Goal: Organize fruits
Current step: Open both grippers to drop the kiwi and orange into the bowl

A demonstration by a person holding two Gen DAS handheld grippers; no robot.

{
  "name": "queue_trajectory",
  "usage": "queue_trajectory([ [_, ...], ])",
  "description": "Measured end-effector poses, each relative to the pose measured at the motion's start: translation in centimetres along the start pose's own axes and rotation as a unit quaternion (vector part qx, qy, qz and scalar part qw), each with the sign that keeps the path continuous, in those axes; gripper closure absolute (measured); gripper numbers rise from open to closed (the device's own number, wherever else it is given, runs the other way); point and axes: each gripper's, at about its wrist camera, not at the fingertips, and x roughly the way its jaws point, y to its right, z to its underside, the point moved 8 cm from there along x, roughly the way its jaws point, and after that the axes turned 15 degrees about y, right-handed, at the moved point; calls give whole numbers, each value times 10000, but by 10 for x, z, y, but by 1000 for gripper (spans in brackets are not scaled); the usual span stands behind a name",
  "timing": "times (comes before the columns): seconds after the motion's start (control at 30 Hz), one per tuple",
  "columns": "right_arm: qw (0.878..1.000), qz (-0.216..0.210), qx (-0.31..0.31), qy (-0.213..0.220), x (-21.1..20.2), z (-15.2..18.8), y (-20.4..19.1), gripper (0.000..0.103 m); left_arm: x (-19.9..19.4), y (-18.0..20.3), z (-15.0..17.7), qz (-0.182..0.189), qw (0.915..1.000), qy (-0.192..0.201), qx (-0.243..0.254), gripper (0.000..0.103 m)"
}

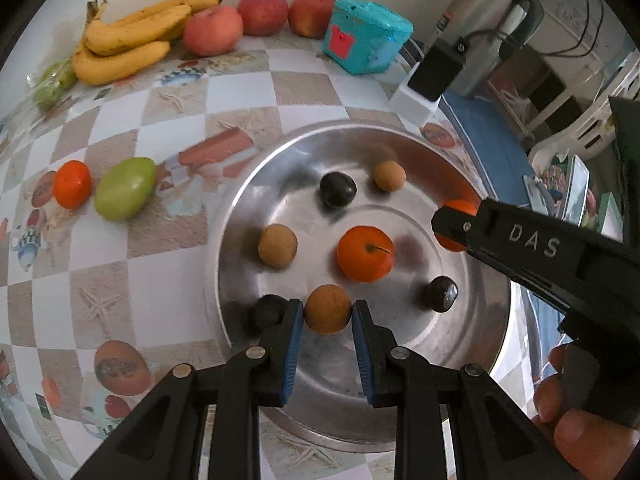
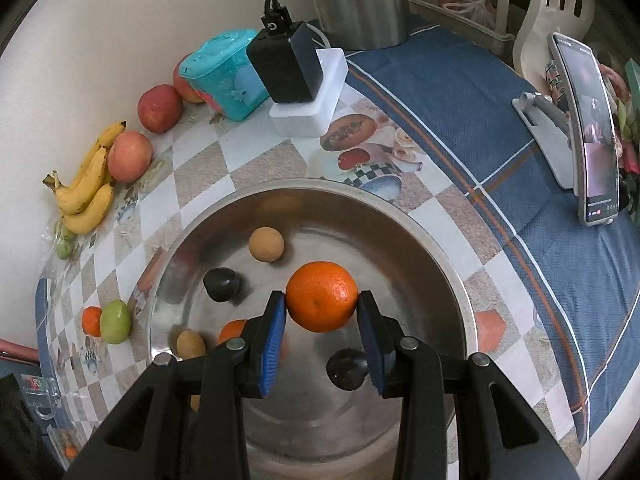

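Note:
A steel bowl (image 1: 472,344) holds small brown fruits, dark fruits and an orange (image 1: 365,254). My left gripper (image 1: 327,314) is shut on a brown round fruit (image 1: 327,309) just above the bowl's near side. My right gripper (image 2: 322,308) is shut on an orange (image 2: 322,296) and holds it above the bowl (image 2: 420,232); it also shows in the left wrist view (image 1: 454,226) over the bowl's right side. Bananas (image 1: 128,36), three apples (image 1: 262,14), a green fruit (image 1: 125,188) and a small orange (image 1: 72,184) lie on the table.
A teal box (image 1: 366,36) and a black charger on a white block (image 2: 296,76) stand behind the bowl. A steel kettle (image 2: 360,0) stands at the back. A phone on a stand (image 2: 592,132) stands on the blue cloth at right.

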Motion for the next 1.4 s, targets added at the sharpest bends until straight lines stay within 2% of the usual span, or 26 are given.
queue_trajectory([
  [0.23,9999,45,50,-135,7,5,2,65,5,6,2,-9,9998,1,178,76],
  [0.9,9999,-17,-62,86,-9,-6,-4,64,-6,9,-6,102,9996,121,225,75],
  [1.13,9999,-53,-63,104,-12,-7,-7,64,-12,-11,-16,7,9997,207,-87,75],
  [1.4,9996,-198,-169,92,-16,-3,-21,64,-22,-52,-34,-230,9965,419,-685,75],
])
